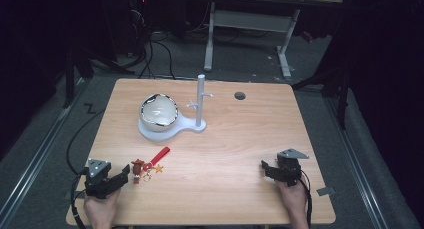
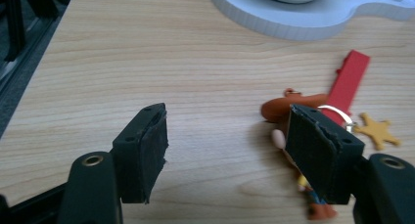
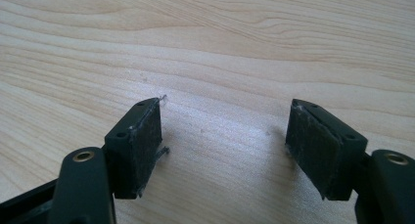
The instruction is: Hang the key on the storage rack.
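Note:
A keychain lies on the wooden table: a small cowboy figure (image 1: 137,167), a red strap (image 1: 160,154), a metal ring and a gold star (image 1: 159,168). My left gripper (image 1: 121,175) stands open just left of the figure, its jaws pointing at it. In the left gripper view the open left gripper (image 2: 227,114) has bare wood between its jaws; the right jaw hides part of the figure (image 2: 276,109), with the red strap (image 2: 350,84) and star (image 2: 377,131) beyond. My right gripper (image 1: 266,169) is open over bare wood, as is the right gripper (image 3: 224,106) in its own view.
A white stand (image 1: 192,124) holds a white bowl (image 1: 159,111) and an upright post (image 1: 201,99) with short pegs, at the table's centre back. A dark round hole (image 1: 240,95) sits near the far edge. Cables and another table's legs lie beyond.

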Demonstrator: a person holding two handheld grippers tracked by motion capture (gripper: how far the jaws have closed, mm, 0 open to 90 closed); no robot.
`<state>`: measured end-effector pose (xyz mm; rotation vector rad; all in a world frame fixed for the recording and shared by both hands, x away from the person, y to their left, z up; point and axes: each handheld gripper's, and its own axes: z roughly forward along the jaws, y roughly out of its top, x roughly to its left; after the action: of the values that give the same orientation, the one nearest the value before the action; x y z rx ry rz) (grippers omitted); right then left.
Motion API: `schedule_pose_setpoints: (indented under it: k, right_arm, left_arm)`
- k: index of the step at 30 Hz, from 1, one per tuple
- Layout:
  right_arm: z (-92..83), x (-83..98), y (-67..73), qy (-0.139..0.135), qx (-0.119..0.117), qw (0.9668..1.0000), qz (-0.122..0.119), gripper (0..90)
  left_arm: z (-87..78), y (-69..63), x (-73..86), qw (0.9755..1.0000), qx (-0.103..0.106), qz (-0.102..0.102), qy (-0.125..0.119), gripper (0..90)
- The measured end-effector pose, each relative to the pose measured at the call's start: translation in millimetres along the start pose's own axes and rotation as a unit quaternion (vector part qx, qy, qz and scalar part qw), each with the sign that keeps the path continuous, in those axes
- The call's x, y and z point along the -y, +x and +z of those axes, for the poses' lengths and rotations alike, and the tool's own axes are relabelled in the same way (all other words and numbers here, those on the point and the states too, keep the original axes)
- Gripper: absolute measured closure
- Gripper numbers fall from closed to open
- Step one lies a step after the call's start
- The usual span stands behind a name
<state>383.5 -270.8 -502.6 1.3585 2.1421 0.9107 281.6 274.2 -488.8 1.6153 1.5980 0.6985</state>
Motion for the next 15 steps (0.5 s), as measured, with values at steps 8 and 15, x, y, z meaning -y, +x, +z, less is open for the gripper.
schedule_pose_setpoints:
  k: [8,15]
  right_arm:
    - [0.0,0.0,0.0,0.0,0.0,1.0,0.0,29.8]
    - [-0.1,0.0,0.0,0.001,0.0,1.0,0.001,29.8]
  left_arm:
    - [1.7,-13.3,-2.6,0.9995,0.03,0.005,0.009,33.1]
    - [13.5,-20.0,-6.1,0.9994,0.033,0.0,0.013,38.3]
